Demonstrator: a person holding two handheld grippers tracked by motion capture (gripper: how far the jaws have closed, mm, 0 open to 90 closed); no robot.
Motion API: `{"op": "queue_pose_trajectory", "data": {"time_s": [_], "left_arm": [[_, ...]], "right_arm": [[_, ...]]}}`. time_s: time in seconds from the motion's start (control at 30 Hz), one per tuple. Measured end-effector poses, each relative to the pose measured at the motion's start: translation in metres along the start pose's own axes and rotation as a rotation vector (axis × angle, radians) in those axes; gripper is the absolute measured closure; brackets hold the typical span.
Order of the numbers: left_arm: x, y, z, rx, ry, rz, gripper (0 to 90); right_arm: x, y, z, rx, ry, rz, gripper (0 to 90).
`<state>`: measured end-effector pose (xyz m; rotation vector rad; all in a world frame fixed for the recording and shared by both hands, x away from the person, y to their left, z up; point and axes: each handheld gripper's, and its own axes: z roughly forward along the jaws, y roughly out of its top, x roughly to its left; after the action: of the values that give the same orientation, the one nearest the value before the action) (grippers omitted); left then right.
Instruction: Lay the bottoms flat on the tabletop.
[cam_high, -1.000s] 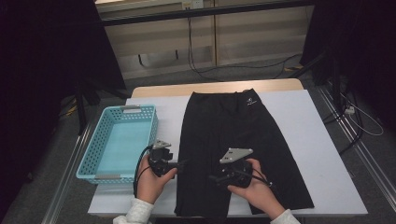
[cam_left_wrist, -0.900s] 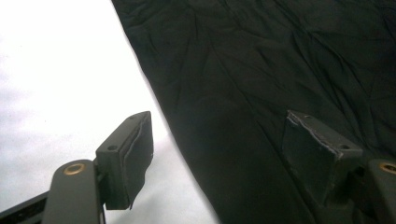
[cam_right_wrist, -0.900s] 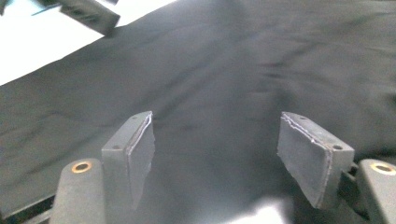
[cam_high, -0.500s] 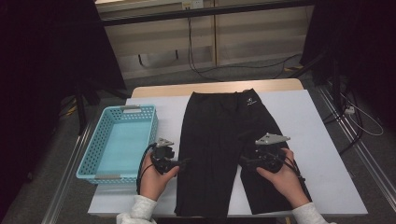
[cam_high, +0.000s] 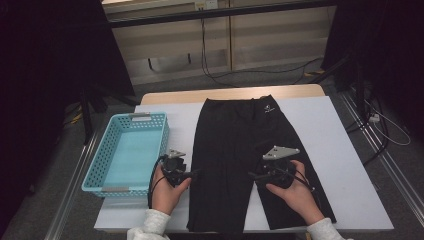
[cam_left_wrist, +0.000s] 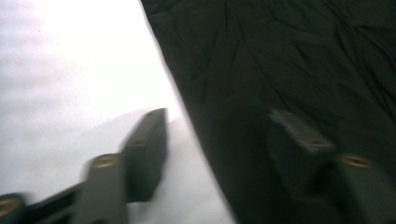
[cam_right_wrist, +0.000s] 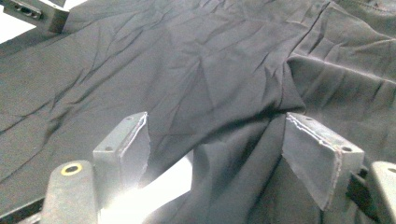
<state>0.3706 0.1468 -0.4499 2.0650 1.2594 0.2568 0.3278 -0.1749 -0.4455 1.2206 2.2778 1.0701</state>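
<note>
Shorts (cam_high: 239, 160) lie flat under both tools, the left gripper (cam_left_wrist: 219, 140), jaws just closing, straddling their outer edge unclamped, the right gripper (cam_right_wrist: 215, 140) open over the crotch, so a shallow bite could slip off.

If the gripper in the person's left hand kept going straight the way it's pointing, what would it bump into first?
Most likely the black shorts. In the high view the left gripper points sideways at their outer edge, and in the left gripper view that edge already lies between its open jaws, which have just been closing. How high it rides above the white table is unclear.
</note>
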Motion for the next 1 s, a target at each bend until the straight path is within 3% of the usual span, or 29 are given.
{"op": "queue_pose_trajectory", "data": {"time_s": [0.13, 0.17, 0.27, 0.3, 0.37, 0.47, 0.6, 0.73, 1.0], "left_arm": [[-0.003, -0.001, 0.0, 0.008, -0.017, -0.028, 58.4], [-0.002, -0.001, -0.001, 0.014, -0.031, -0.056, 62.3], [-0.001, 0.0, -0.001, 0.024, -0.043, -0.064, 70.3], [-0.001, 0.0, 0.0, 0.041, -0.07, -0.085, 78.5], [-0.001, 0.0, 0.001, 0.04, -0.064, -0.082, 85.9], [-0.002, 0.001, 0.002, 0.038, -0.065, -0.08, 89.0], [-0.008, 0.003, 0.001, 0.026, -0.095, -0.081, 89.5], [-0.022, 0.011, -0.005, -0.025, -0.145, -0.056, 89.6], [-0.043, 0.017, 0.004, -0.034, -0.208, -0.003, 89.5]], "right_arm": [[0.0, 0.0, 0.0, -0.003, 0.003, 0.004, 23.2], [0.0, 0.0, 0.0, -0.003, 0.003, 0.003, 23.2], [0.0, 0.0, 0.001, -0.004, 0.004, 0.004, 23.2], [0.001, 0.001, 0.001, -0.003, 0.005, 0.003, 23.1], [0.001, 0.001, 0.002, -0.003, 0.006, 0.001, 23.0], [0.002, 0.003, 0.003, -0.006, 0.004, -0.002, 22.9], [0.002, 0.004, 0.003, -0.007, 0.002, -0.008, 22.0], [0.0, 0.003, 0.001, -0.009, -0.004, -0.003, 21.6], [-0.007, 0.004, -0.002, -0.025, -0.03, 0.024, 20.9]]}}
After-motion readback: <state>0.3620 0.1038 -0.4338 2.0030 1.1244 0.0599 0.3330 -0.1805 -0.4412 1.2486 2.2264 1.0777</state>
